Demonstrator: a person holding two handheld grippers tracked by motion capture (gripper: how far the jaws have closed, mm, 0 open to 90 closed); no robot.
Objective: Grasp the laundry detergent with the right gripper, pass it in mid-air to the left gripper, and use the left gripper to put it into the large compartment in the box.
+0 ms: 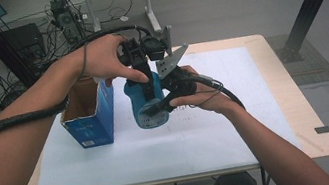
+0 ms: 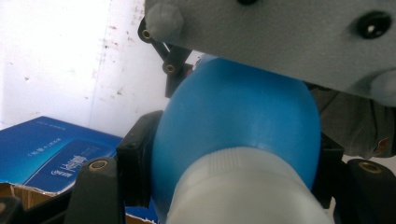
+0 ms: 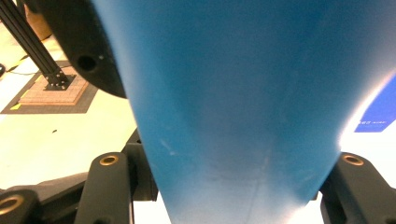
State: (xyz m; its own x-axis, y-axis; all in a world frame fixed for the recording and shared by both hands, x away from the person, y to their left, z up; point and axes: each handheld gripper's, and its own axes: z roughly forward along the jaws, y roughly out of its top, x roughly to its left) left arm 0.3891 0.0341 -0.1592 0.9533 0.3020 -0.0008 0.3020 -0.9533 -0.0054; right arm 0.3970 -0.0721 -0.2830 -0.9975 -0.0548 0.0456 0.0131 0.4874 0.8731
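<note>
**Both grippers clamped on one blue bottle above the table**

The left gripper comes down from above, its jaws pressed against the two sides of the blue bottle just below the white cap; in the left gripper view the rounded blue shoulder bulges between the black jaws. The right gripper comes in from the right, and its jaws squeeze the bottle's lower body; in the right gripper view the blue wall sits wedged between them. The grey three-cornered plate on the right gripper stands just beside the left gripper.

The bottle stands roughly upright over the white sheet, near the table's middle. Whether its base touches the sheet cannot be told.

Just to the left of the bottle stands an open blue carton, near the sheet's left edge, with a narrow gap between the two. To the right and toward the person the sheet lies bare, and the wooden table edge is well apart from the bottle on that side.
</note>
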